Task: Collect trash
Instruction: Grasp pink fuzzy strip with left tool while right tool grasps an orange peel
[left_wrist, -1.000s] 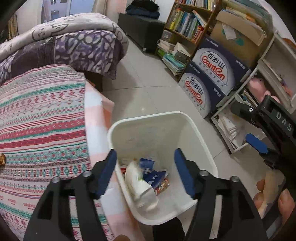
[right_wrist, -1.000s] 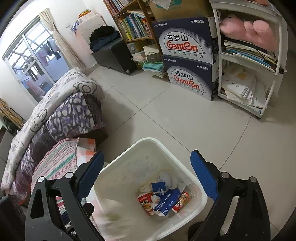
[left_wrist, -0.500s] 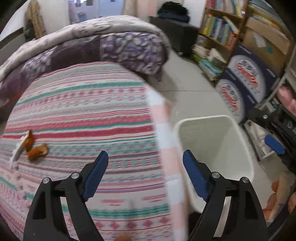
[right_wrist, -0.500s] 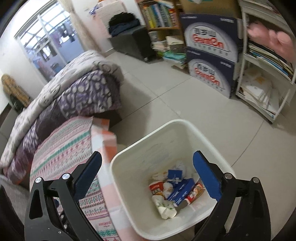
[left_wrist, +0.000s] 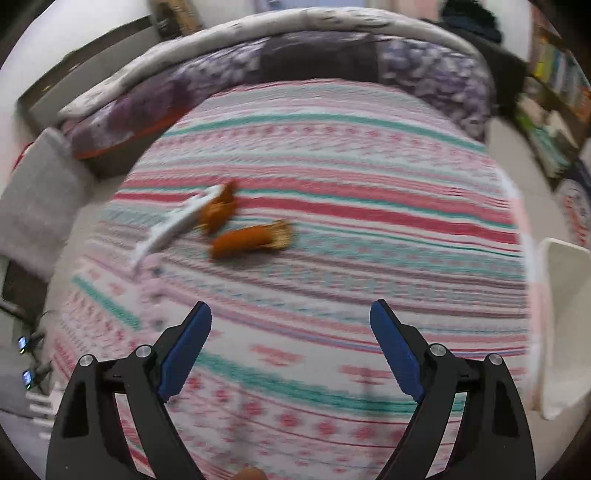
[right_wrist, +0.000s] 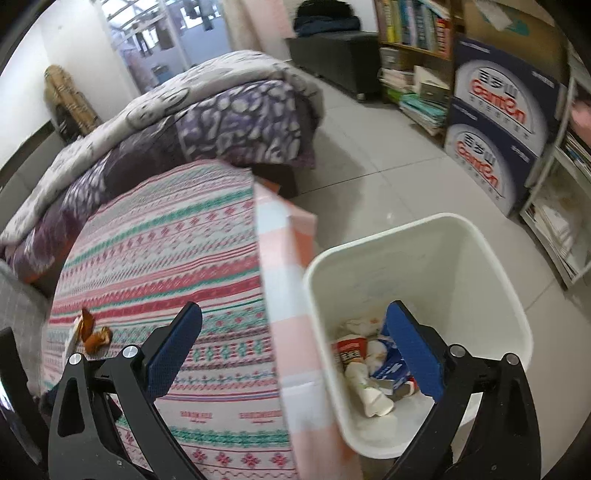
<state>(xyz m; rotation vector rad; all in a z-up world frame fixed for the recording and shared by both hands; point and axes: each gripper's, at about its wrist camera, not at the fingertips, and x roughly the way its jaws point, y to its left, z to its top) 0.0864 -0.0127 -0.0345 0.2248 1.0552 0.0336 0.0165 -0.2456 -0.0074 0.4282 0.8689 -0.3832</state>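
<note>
Left gripper (left_wrist: 290, 325) over the striped pink, red and teal bed cover (left_wrist: 351, 177), jaws spread wide, nothing between the blue pads (left_wrist: 186, 349). Ahead of it on the cover: two orange-brown scraps of peel-like trash (left_wrist: 251, 240), one (left_wrist: 218, 212) lying against a long white strip of wrapper or paper (left_wrist: 173, 227), the other just beside and apart from the strip. All blurred; exact kind of trash not discernible. Same scraps small at far left edge of the cover in the right wrist view (right_wrist: 92, 334). Folded purple and grey patterned quilt (left_wrist: 295, 55) heaped at the far end of the bed. Rim of white plastic waste bin (left_wrist: 561, 314) at right edge, past the bed's side.

Right gripper (right_wrist: 293, 325) also wide apart and holding nothing, straddling the pink checked edge of the bed sheet (right_wrist: 291, 295), left pad (right_wrist: 173, 350) over the cover, right pad over the bin. White bin (right_wrist: 495, 280) standing on the pale tiled floor (right_wrist: 369, 155), touching or just beside the bed's side. Inside, at the bottom: crumpled white paper cup (right_wrist: 365, 387), red-and-white packet (right_wrist: 349, 350), blue carton (right_wrist: 391, 369), white tissue. Further off: two stacked dark blue cardboard boxes with red lettering (right_wrist: 495, 129) against a wooden bookshelf of books (right_wrist: 410, 26).
</note>
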